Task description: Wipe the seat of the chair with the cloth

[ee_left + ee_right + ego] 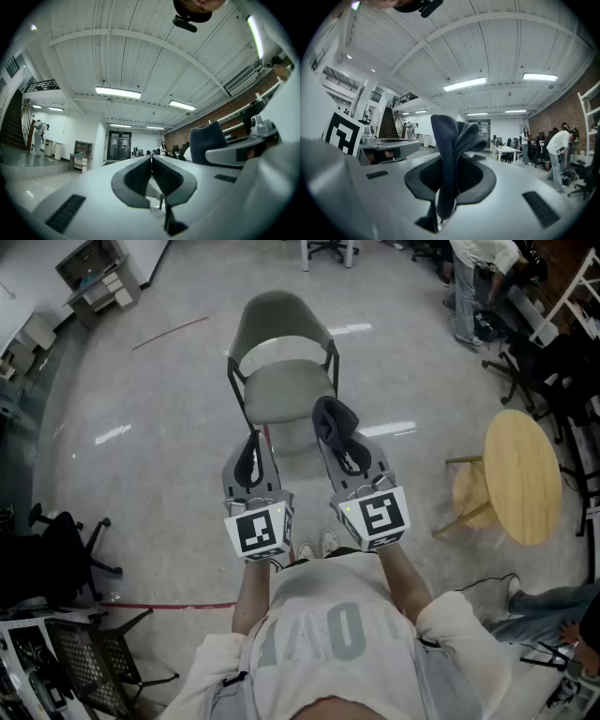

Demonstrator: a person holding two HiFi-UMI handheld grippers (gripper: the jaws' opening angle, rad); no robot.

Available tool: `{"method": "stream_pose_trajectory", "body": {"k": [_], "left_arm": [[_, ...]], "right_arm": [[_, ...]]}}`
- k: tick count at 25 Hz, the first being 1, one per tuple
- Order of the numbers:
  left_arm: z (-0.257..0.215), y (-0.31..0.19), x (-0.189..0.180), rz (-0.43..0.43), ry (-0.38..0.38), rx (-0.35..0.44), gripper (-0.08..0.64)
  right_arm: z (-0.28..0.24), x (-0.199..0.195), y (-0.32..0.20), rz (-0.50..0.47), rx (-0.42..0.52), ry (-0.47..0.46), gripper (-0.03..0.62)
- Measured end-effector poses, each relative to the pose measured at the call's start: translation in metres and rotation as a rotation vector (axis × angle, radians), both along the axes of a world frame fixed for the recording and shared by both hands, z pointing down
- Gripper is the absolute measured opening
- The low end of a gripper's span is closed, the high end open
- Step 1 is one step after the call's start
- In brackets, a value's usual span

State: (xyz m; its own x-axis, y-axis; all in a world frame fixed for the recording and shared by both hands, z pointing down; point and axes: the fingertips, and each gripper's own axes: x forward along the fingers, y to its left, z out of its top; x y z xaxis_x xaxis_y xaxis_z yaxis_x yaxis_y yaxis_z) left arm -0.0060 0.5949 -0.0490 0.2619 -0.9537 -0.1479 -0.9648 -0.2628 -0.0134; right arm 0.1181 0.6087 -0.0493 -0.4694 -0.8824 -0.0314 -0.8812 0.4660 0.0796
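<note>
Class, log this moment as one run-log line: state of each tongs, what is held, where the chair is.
left tongs: shut, empty | right tongs: shut on cloth | chair: ahead of both tongs, upright

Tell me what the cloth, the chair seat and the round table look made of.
Cloth: soft dark grey-blue fabric, perhaps fleece or microfibre; it bends in limp folds with a matte, fuzzy surface.
Chair seat: smooth grey-green moulded shell, probably plastic; one curved piece with a dull sheen.
Table: pale wood or veneer; even tan top, grain too small to tell.
</note>
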Motion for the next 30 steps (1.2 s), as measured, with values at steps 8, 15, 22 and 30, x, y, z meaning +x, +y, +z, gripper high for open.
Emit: {"method": "stream_pose_trajectory", "body": {"k": [8,15,22,30], "left_arm": [[-0.01,-0.011,0.003,-0.013,-0.005,0.006,0.02],[-0.008,-0.029,-0.004,-0.049,-0.008,0.001,0.02],[-0.003,-0.058,0.001,-0.093,-0.015,0.019,0.02],[0.021,-0.115,-0.005,-0.131,0.012,0.008,0.02]], "right_arm": [[-0.002,0.015,-0.013,0.007,-0.003,-0.029,0.049],[0.009,0.028,-0.036,0.028,-0.01,-0.053,0.049],[0.013,0.047,-0.075,-0.004,0.012,-0.051,0.049],[0.043,0.056,-0.127,-0.025,-0.036,-0.025,0.049]]}}
